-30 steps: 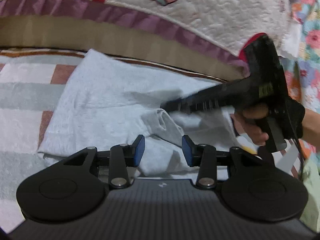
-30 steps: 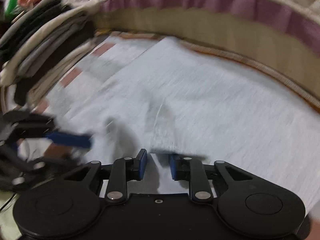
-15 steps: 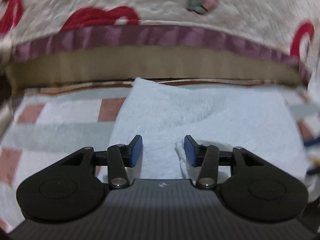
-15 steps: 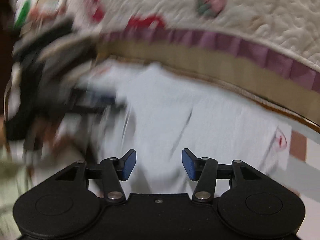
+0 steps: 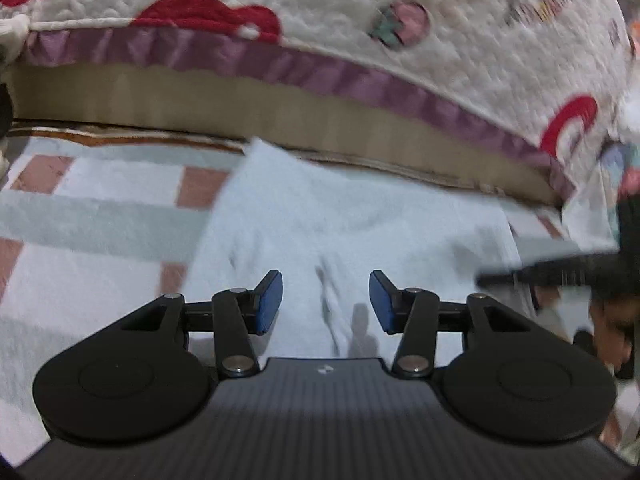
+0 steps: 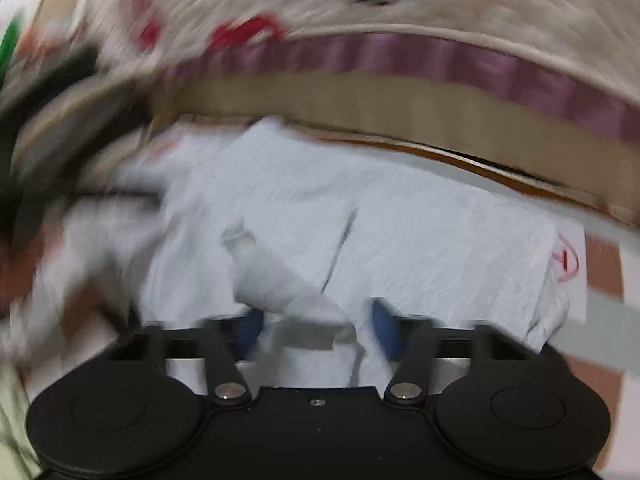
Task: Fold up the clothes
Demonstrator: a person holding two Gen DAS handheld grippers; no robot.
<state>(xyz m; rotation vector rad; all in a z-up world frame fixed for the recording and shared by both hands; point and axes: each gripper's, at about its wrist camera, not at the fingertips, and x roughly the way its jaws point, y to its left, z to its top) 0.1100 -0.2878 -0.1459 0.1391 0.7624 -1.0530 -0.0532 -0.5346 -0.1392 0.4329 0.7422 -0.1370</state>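
Grey shirt [image 6: 400, 220] lies loose under my two gaping, empty grippers [image 5: 325, 302] [image 6: 316, 330], so its flap [image 6: 276, 280] may slip unpinched.

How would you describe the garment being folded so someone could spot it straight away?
Start at the quilted bedspread with a purple border. Below it lies a checked blanket, and on that the pale grey garment. It alone is plain and unpatterned.

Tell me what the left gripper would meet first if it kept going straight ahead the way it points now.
Most likely the pale blue garment spread flat on the checked blanket. The left gripper is open and empty, aimed over the cloth; further on stands the quilted cover's purple edge. Depth is hard to judge.
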